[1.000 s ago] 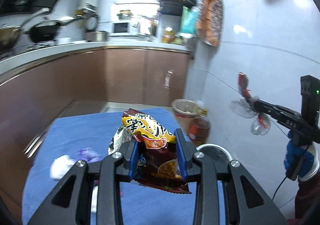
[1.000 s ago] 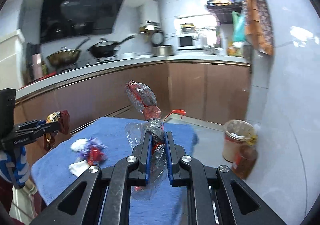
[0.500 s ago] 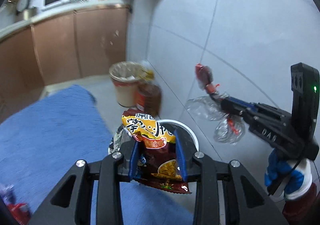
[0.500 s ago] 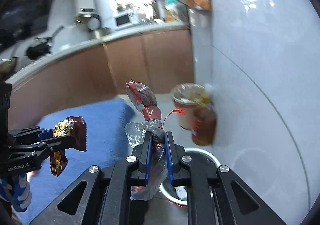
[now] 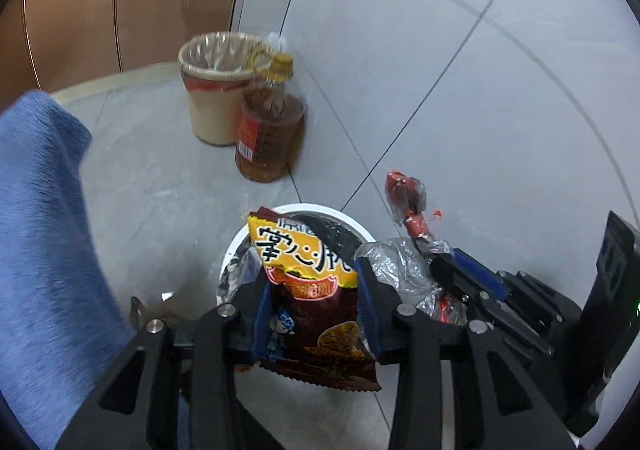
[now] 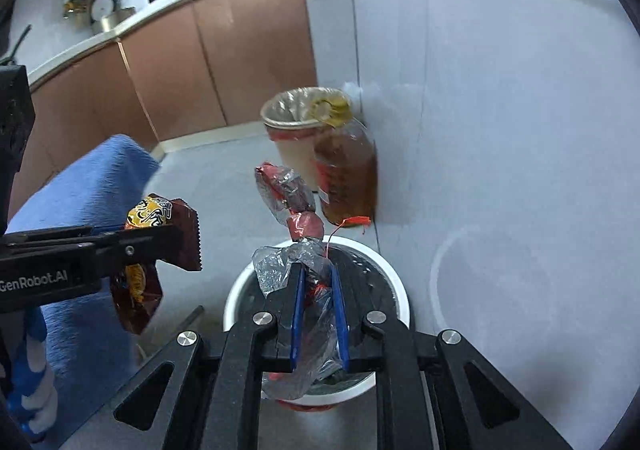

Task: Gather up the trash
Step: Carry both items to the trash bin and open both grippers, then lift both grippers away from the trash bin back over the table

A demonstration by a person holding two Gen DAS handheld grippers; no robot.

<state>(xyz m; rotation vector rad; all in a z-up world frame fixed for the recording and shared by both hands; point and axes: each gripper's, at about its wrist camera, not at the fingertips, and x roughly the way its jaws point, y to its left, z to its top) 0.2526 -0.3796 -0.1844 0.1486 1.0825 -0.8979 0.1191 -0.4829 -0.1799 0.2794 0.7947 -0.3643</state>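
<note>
A: Where is the trash sitting right now?

B: The left gripper (image 5: 316,314) is pinching the snack packet (image 5: 308,282) at lower centre of its view, its jaws pressed onto the foil. The right gripper (image 6: 318,310) is clamping the clear wrapper (image 6: 296,250), which is sticking up over the white bin (image 6: 394,290) at the bottom middle.

A: So how should the operator be releasing them?

B: Probably one at a time, each centred over the bin's mouth before the jaws are spreading. The wrapper is looking light and clingy, so it may be sticking to a pad. The oil bottle (image 6: 346,170) and lined pail (image 6: 292,118) behind are standing near, not touching.
</note>
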